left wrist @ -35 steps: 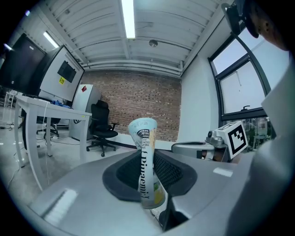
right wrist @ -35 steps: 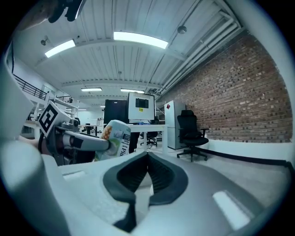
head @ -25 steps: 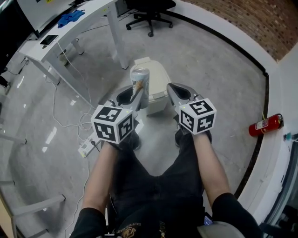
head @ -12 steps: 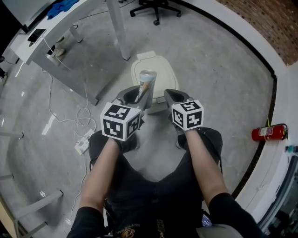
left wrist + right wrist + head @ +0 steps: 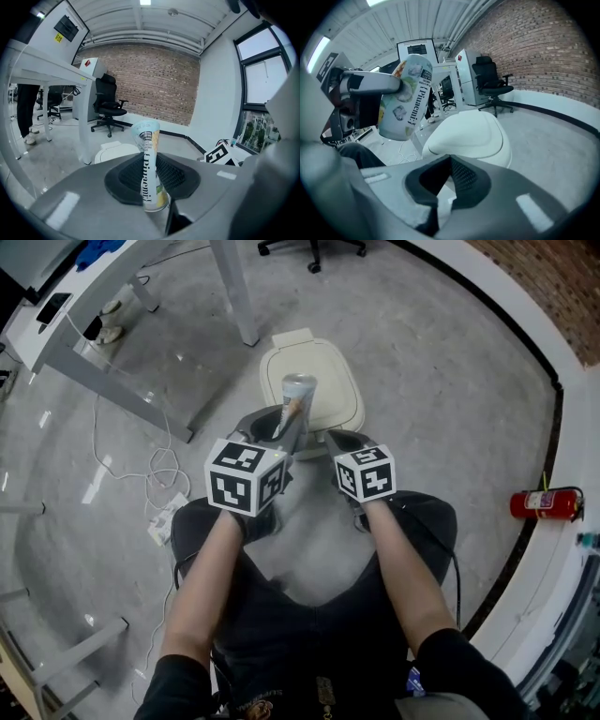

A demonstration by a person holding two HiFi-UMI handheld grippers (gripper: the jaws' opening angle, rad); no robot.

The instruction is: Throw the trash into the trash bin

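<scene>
The left tongs (image 5: 286, 432) are clamped on a tall drink can (image 5: 298, 395), pinching it low on its body so that most of it sticks out past the tips. The can is held in the air just over the near edge of the white trash bin (image 5: 333, 390), which stands on the concrete floor close to a desk leg (image 5: 234, 292). The right tongs (image 5: 339, 437) hang just beside it, pressed together with nothing between them. The catch is plain from where I stand: the bin's lid is down. If the can is let go now, it will most likely strike the domed lid and roll off across the floor – perhaps toward the loose cables (image 5: 155, 470) at the left. The empty tongs would have to lift or press the lid first, and closed tips on smooth plastic could easily skid. The low grip is also a worry – a knock against the lid could lever the can loose.
</scene>
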